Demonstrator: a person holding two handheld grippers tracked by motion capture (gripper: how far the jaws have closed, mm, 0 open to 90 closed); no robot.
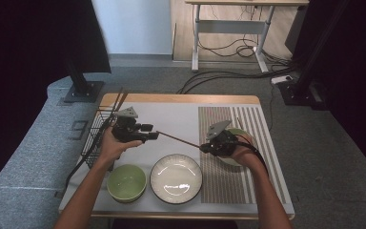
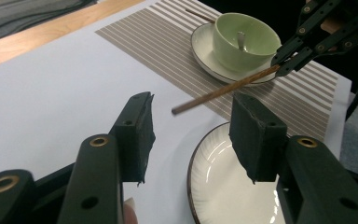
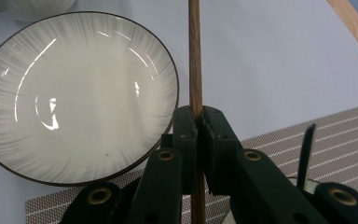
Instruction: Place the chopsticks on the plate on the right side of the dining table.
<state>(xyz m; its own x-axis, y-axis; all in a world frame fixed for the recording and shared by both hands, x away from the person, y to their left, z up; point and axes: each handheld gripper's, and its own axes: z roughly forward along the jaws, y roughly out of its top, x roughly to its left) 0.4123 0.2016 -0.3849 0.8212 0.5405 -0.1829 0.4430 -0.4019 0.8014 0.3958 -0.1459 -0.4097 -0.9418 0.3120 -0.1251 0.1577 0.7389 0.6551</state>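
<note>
Pinching one chopstick (image 3: 195,70) tight in my right gripper (image 3: 199,122) jaws, I hold it in the air over the desk (image 1: 176,119) beside the white plate (image 3: 74,93), its free tip between my left gripper's (image 2: 191,135) released jaws.

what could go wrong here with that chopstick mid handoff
The right gripper pinches the chopstick close to one end, so the long free end may tip or twist when pushed. The left gripper is open, and the free tip sits off-centre between its jaws, so closing now might miss it or knock it aside. A dropped stick would likely land on the plate below.
</note>
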